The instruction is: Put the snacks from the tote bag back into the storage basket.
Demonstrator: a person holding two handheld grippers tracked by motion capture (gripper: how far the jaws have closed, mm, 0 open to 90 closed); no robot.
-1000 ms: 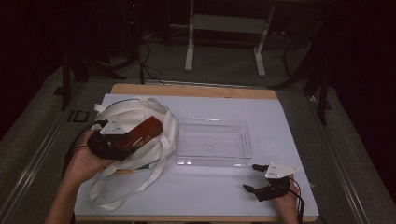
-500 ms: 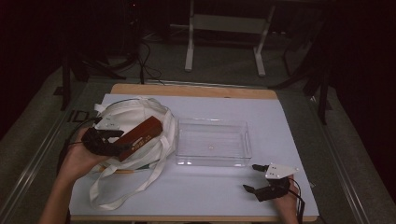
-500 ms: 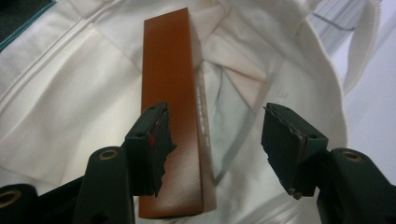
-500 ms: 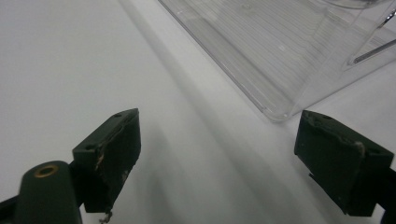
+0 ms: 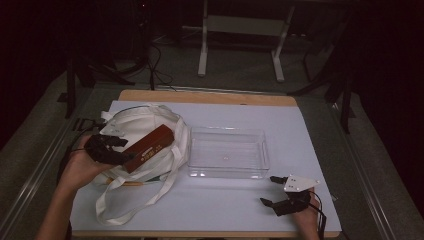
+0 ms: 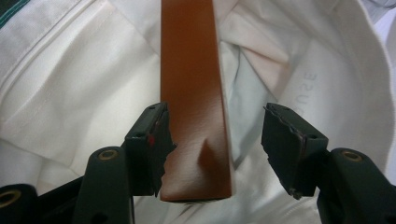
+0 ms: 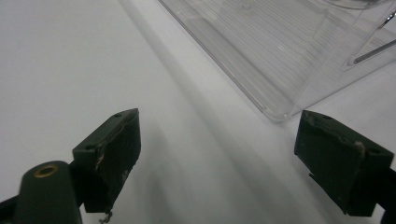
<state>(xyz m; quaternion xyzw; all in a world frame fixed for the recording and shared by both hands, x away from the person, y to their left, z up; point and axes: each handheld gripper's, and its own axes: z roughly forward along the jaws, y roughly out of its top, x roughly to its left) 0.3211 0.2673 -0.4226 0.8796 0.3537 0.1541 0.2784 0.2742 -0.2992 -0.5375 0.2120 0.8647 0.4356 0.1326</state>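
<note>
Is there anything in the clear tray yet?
No, the clear tray sits bare in the high view, while the brown box lies on the white bag.

Both grippers are built with chunky black jaws, worn pads (image 7: 112, 154) and brass-ringed screw holes; a grey three-cornered plate (image 5: 299, 183) is mounted on the right gripper (image 5: 272, 190), cable trailed behind.

text: faint grey mirrored letters, roughly "ESU", showing through the cloth of the white bag (image 6: 322, 88), right of the brown box (image 6: 194, 107) | box top: a pale printed line along the brown box in the high view (image 5: 148, 146), too small to read | other readable marks: none
</note>
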